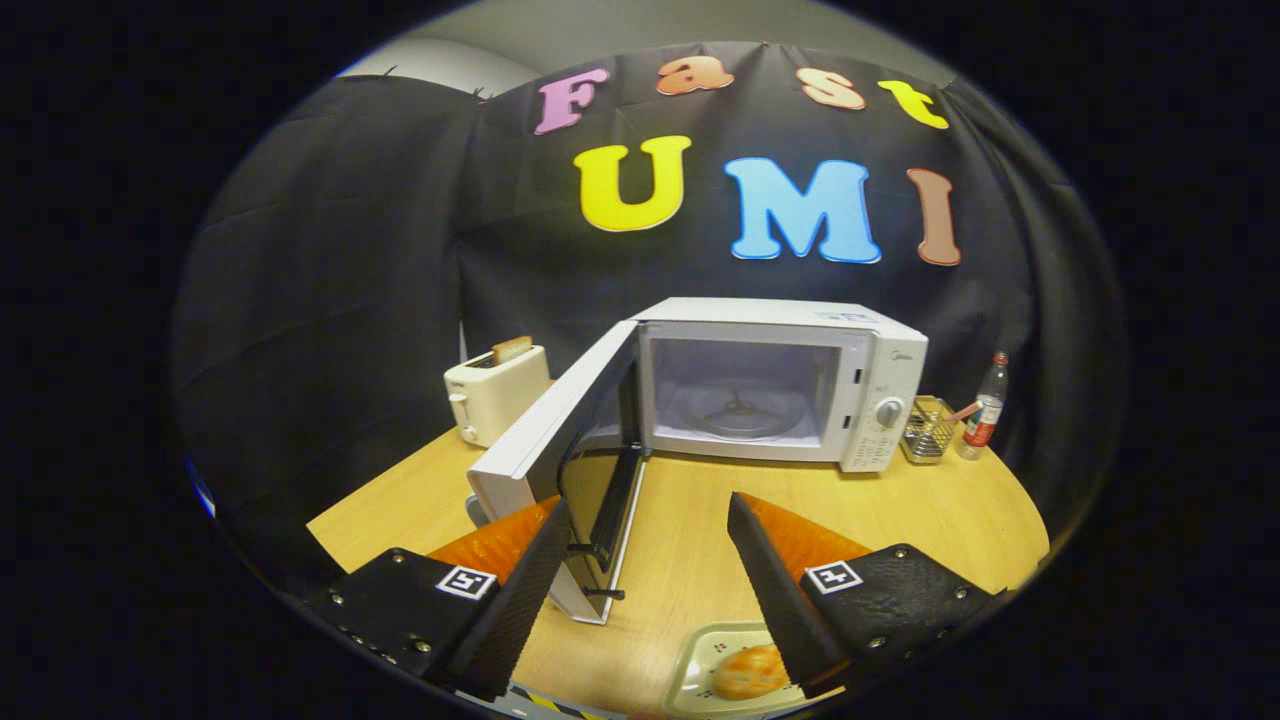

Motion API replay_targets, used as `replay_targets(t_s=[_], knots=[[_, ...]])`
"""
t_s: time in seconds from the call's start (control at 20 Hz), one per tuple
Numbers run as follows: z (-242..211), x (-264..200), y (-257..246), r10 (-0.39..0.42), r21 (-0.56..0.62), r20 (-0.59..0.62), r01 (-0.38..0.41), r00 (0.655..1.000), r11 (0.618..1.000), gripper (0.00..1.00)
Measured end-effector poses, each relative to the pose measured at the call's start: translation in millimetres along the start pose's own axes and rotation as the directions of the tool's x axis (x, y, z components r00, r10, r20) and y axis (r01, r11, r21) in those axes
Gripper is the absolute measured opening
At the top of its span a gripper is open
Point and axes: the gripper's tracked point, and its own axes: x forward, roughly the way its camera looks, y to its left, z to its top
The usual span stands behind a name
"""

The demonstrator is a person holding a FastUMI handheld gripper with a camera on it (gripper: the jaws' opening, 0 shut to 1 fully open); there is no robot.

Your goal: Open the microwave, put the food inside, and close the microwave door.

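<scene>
The microwave point(780, 390) sits on the wood counter point(690, 560) with its door point(555, 440) swung wide open, so the first step looks done. The tongs point(648, 520) are spread wide and hold nothing. The food point(748, 672), on a small tray point(690, 670), lies low by one finger. Next, I think, the tongs must go down and grab the tray. A toaster point(495, 400), a wire basket point(928, 432) and a bottle point(984, 408) stand by the dark cloth wall.

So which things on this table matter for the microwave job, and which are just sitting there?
Job:
- microwave, door swung open
- tray holding food
- hand-held gripper, fingers apart, holding nothing

Lying about:
- toaster with bread
- wire basket
- bottle
</scene>
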Motion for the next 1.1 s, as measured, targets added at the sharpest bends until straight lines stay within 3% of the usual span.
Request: replay_targets(t_s=[0.2,0.4,0.6,0.8,1.1], knots=[[4.1,-0.3,34.3,0.111,0.027,0.008,-0.111,0.994,0.993,0.97],[-10.9,-8.1,1.0,0.049,0.057,-0.021,-0.047,0.999,0.997,0.97],[-54.0,-24.5,-52.2,-0.042,0.070,-0.120,0.051,0.992,0.996,0.97],[-104.4,-37.1,-85.4,-0.078,0.100,-0.245,0.106,0.966,0.989,0.97],[-164.1,-45.2,-93.9,-0.080,0.124,-0.399,0.141,0.913,0.982,0.98]])
